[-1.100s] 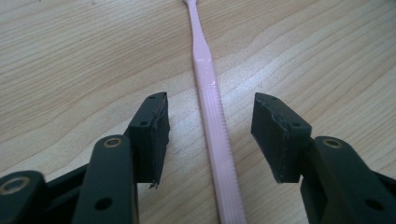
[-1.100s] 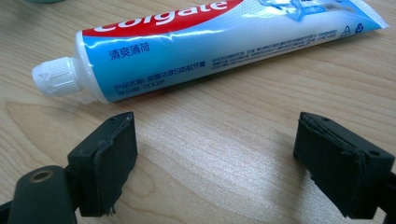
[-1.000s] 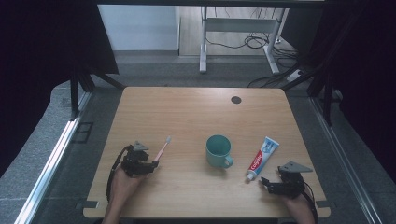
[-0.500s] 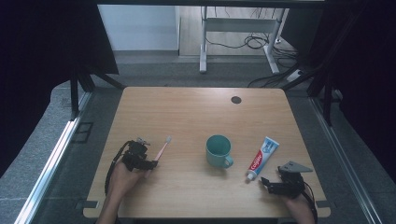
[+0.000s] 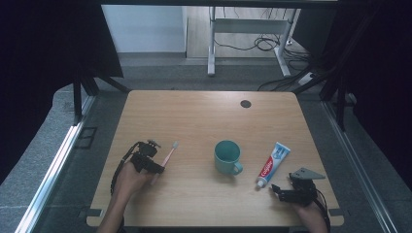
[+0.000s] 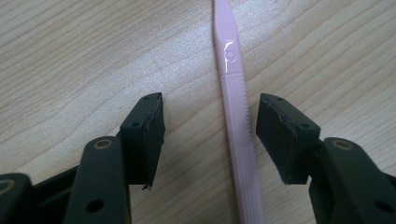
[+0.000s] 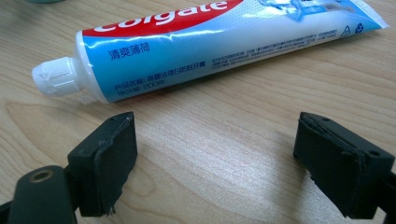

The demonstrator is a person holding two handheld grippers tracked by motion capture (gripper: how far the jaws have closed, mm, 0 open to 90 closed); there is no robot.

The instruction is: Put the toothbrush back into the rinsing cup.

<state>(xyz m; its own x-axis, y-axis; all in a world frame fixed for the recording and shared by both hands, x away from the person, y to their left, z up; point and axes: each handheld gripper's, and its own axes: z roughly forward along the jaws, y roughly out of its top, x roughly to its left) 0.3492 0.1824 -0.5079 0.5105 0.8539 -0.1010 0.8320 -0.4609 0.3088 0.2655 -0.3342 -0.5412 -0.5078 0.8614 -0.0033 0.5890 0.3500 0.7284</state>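
A pink toothbrush (image 5: 168, 154) lies on the wooden table (image 5: 194, 116) at the left. My left gripper (image 5: 156, 168) is low over its handle end. In the left gripper view the pink handle (image 6: 233, 107) runs between the open jaws of the left gripper (image 6: 210, 116), nearer the right one, and neither pad touches it. A blue, white and red toothpaste tube (image 5: 273, 163) lies at the right, with its white cap (image 7: 56, 77) pointing toward me. My right gripper (image 5: 277, 190) rests just short of that cap. Seen from its own camera, the right gripper (image 7: 215, 140) is open with bare wood between its jaws.
A teal mug (image 5: 227, 157) stands upright between the toothbrush and the toothpaste, its handle toward the tube. A dark round cable hole (image 5: 245, 103) sits near the table's far edge. Floor cables and a white desk frame (image 5: 212, 43) lie beyond the table.
My left gripper has crept a little forward along the toothbrush handle. The right gripper, mug, toothpaste and toothbrush have stayed where they were.
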